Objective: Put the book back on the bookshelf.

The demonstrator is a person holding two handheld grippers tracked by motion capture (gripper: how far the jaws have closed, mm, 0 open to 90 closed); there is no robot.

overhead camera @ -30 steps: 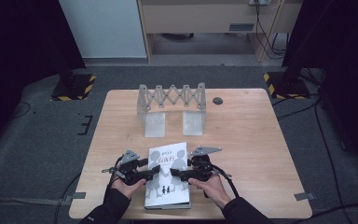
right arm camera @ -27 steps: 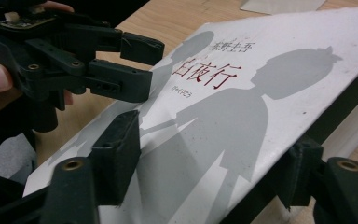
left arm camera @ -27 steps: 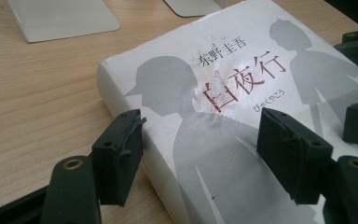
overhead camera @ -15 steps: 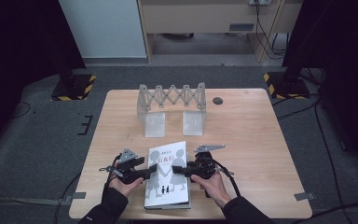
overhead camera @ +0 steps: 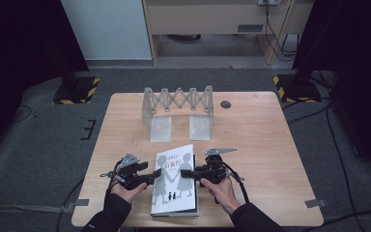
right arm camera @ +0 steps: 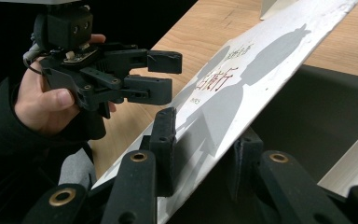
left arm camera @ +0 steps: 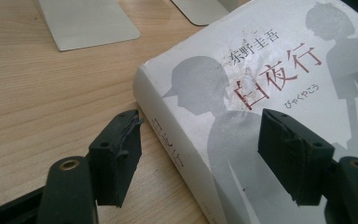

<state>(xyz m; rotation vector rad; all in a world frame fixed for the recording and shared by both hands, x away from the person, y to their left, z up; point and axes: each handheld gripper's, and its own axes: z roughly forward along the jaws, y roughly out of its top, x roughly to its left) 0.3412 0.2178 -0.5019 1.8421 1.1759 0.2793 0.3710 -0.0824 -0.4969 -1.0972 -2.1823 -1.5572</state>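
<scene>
Right gripper [right arm camera: 200, 154] closed on lifted book cover [right arm camera: 261, 60].

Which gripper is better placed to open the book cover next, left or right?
Right. The right gripper has just been closing its jaws, with the front cover's edge between them, lifted off the book. The left gripper straddles the spine corner, jaws apart and gripping nothing.

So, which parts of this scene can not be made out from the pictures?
- Book pages: right gripper view, the lifted cover hides them.
- Right gripper: far pad contact hidden behind the cover.
- Left gripper: high view too small to tell if the pads touch the spine.
- Small print on the cover: high view, too small.
- Rack: cut off in both gripper views.
</scene>
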